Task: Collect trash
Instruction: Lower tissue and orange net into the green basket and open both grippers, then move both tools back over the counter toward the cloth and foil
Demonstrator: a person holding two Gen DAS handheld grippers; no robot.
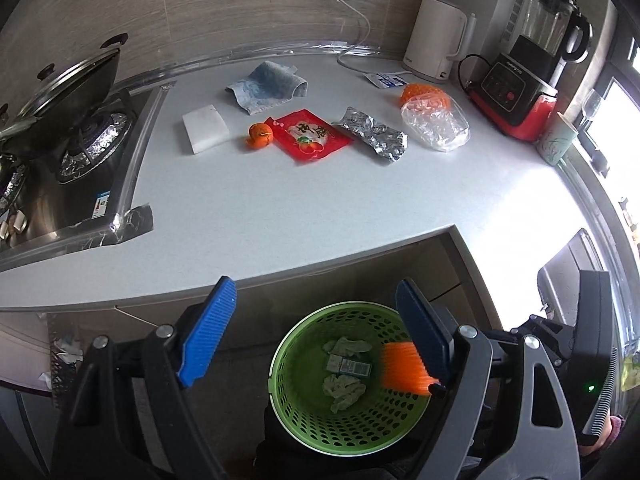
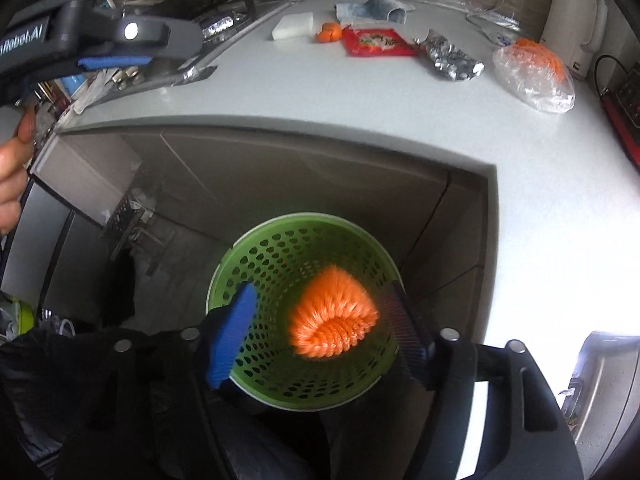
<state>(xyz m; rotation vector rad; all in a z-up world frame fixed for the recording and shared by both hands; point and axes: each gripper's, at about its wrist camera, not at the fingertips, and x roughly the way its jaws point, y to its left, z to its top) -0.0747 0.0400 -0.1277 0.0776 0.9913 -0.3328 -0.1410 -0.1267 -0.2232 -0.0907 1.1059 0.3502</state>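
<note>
The right gripper [image 2: 320, 334] hangs over the green bin [image 2: 280, 394], its blue pads spread apart; between them sits an orange mesh [image 2: 334, 314], blurred, so its edges smear and whether it touches the right-hand pad cannot be told; it looks free of the left-hand pad and lies over the bin's mouth. The left gripper [image 1: 316, 328] is likewise wide apart with nothing between its pads, above the same bin [image 1: 296, 424]; in its view the mesh [image 1: 402, 366] shows only as an orange streak, partly hidden behind the left gripper's right-hand finger. At the bin's bottom lie two crumpled pale wads [image 1: 344, 390] and a small carton [image 1: 348, 368], its print too small to read. On the counter [image 1: 280, 216] remain a peel [image 1: 260, 135], a red packet [image 1: 308, 136], a foil wrapper [image 1: 374, 134], a clear bag [image 1: 436, 122] with more orange mesh behind it, a white block [image 1: 206, 128] and a rag [image 1: 266, 86]; a small blue-and-white sachet [image 1: 386, 79] lies beside the kettle [image 1: 436, 38]. The blender [image 1: 532, 56] stands to the right, half in glare from the window; the wok [image 1: 68, 84] at left is cut by the frame edge. In the right view a hand [image 2: 12, 176] is cropped at the left border, holding the left gripper [image 2: 112, 60], whose pads are seen only edge-on.
</note>
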